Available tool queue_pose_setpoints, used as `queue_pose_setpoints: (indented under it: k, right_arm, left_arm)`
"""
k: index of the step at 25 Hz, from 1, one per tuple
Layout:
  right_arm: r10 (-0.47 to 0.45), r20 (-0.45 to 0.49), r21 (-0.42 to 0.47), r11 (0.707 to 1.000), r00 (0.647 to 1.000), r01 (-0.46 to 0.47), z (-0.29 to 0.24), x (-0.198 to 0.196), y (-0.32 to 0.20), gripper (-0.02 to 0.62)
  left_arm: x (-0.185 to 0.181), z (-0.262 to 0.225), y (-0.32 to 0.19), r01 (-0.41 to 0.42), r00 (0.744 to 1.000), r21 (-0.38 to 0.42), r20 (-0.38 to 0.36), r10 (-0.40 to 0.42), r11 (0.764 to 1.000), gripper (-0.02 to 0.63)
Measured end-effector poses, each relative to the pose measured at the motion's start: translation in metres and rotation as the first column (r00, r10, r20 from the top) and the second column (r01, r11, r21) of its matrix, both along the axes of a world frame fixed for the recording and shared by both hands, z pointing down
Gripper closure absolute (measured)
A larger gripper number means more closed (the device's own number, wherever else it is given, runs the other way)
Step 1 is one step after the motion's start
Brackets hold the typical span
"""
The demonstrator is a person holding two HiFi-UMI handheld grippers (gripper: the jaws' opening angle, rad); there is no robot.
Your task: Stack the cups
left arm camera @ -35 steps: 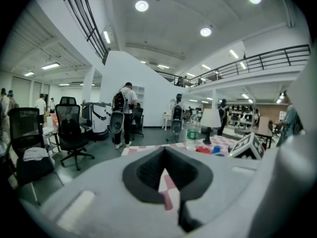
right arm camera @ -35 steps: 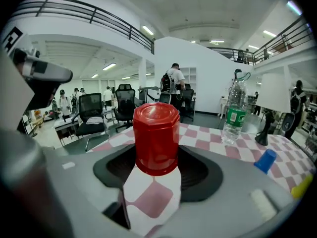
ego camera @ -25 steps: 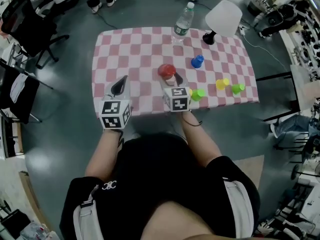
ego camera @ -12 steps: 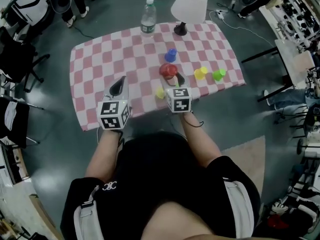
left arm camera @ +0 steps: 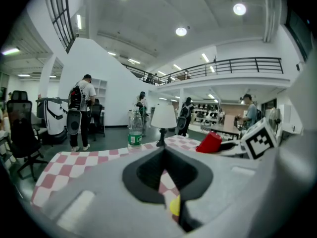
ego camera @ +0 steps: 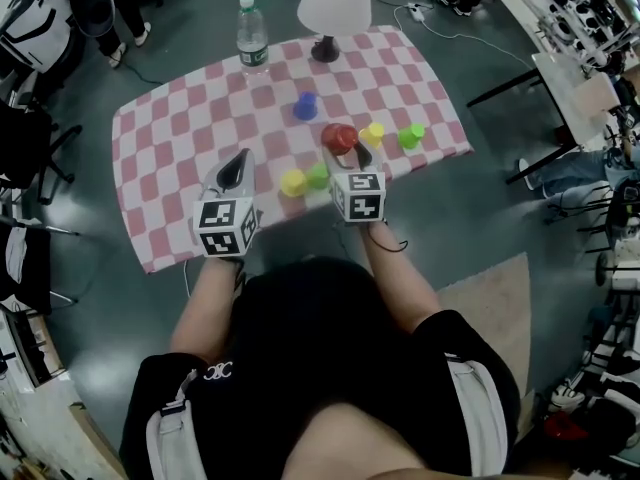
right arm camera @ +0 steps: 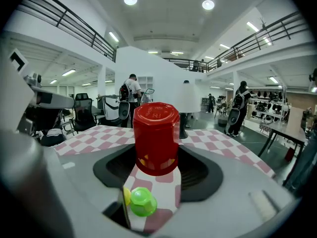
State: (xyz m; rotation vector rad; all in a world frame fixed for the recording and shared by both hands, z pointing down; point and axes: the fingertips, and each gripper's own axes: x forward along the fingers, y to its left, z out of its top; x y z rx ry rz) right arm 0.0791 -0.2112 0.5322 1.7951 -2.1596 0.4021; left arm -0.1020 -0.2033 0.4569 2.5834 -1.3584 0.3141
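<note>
Cups here nest mouth-down, so your right gripper point(ego camera: 350, 158) clamps the red cup point(ego camera: 338, 136) inverted over the table point(ego camera: 170, 168), seemingly ready to cap another. Nearest candidates, a yellow cup point(ego camera: 293, 181) and a green cup point(ego camera: 317, 175), stand just left of the red cup. Your left gripper point(ego camera: 238, 168) is closed, empty.

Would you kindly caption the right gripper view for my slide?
Right gripper holds an upside-down red cup over the checkered table.
</note>
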Motion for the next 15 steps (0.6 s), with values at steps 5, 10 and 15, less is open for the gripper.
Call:
queue_pose_setpoints:
  k: [5,10,15]
  right_arm:
    - [0.026,-0.004,-0.013,1.000,1.000,-0.026,0.010,0.028,0.001,0.328]
    - [0.032,-0.021,-0.044,0.998,0.999,-0.032,0.035,0.048,0.001,0.328]
    - [0.004,-0.029,-0.119,0.993,1.000,-0.008,0.075,0.051,0.010,0.328]
  left_arm:
    - [0.015,0.003,0.002,-0.007,1.000,-0.002,0.016,0.007,1.000,0.609]
    - [0.018,0.005,0.004,0.014,1.000,-0.012,0.028,-0.014,1.000,0.609]
    - [0.016,0.009,0.008,0.049,0.998,-0.022,0.042,-0.048,0.999,0.609]
